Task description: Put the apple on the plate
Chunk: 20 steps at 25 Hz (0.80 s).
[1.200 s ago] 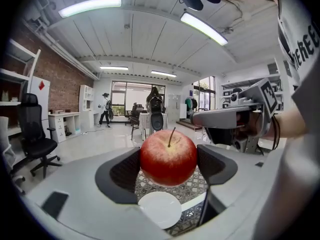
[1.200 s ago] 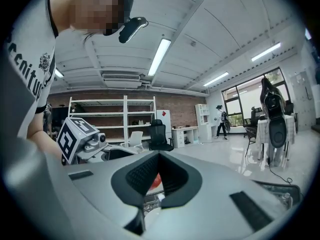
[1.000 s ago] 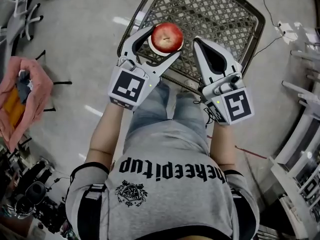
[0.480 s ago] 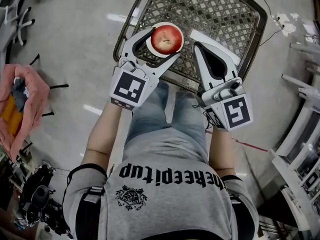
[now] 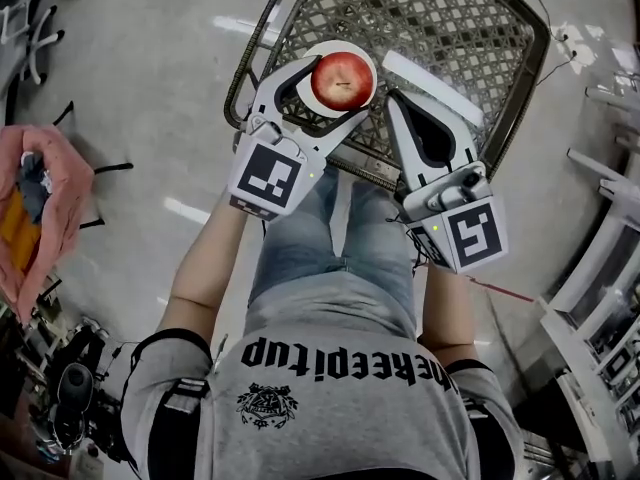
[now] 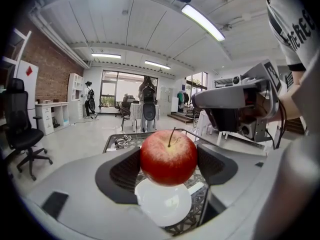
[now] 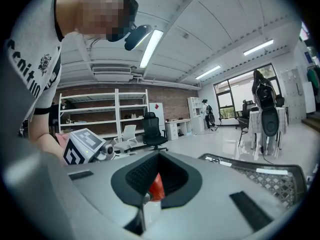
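- Head view: we record the left tongs (image 5: 336, 90) pinching a round red apple (image 5: 342, 76) by its sides. The apple is over a round white plate (image 5: 306, 99), which lies on a dark metal lattice desk (image 5: 440, 18).
- Head view: the right tongs (image 5: 395, 92) are pressed together and hold nothing. They sit just beside the apple, on its right.
- Left gripper view: both dark ribbed pads (image 6: 125, 170) bear on the apple, stem upward. The plate shows directly beneath it. We cannot tell whether the apple touches the plate.
- Right gripper view: the tongs are closed on nothing. A sliver of the apple shows through the hollow between their pads. The left tongs' marker cube (image 7: 82, 146) is at the left.
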Tool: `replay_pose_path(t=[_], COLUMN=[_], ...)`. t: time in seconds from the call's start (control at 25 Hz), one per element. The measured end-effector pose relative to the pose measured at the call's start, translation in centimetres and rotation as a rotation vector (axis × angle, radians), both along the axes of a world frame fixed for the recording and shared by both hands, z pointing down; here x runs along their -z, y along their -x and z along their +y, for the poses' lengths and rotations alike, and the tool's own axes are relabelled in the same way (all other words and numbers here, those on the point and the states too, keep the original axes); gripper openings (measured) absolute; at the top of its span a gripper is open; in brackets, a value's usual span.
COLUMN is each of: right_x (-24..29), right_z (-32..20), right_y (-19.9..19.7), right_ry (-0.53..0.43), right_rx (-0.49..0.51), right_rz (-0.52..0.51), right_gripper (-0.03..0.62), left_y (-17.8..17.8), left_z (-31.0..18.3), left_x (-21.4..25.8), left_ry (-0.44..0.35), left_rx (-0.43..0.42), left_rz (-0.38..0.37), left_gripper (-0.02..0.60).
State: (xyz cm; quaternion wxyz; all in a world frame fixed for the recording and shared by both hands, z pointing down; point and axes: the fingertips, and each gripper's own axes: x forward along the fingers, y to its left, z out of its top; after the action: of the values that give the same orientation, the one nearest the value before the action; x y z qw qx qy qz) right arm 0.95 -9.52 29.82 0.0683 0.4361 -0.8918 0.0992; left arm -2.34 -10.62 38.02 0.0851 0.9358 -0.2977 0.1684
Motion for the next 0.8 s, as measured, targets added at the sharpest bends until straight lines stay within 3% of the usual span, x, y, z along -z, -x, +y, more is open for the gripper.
replay_pose_path(t=[0.24,0.8], right_x=[-1.2,-3.9], right_z=[-0.7,-0.6], right_y=[0.0,0.4], right_ry=[0.015,0.059], right_rx=[-0.011,0.004], right_rz=[-0.005,0.018], right_gripper=[0.0,0.0], left_y=[0.1,0.6], left_z=[-0.1,-0.4], left_x=[-1.9,-6.5], left_ry=[0.051,0.057], left_rx=[0.023,0.027], left_rz=[0.008,-0.02], left_gripper=[0.397,0.397])
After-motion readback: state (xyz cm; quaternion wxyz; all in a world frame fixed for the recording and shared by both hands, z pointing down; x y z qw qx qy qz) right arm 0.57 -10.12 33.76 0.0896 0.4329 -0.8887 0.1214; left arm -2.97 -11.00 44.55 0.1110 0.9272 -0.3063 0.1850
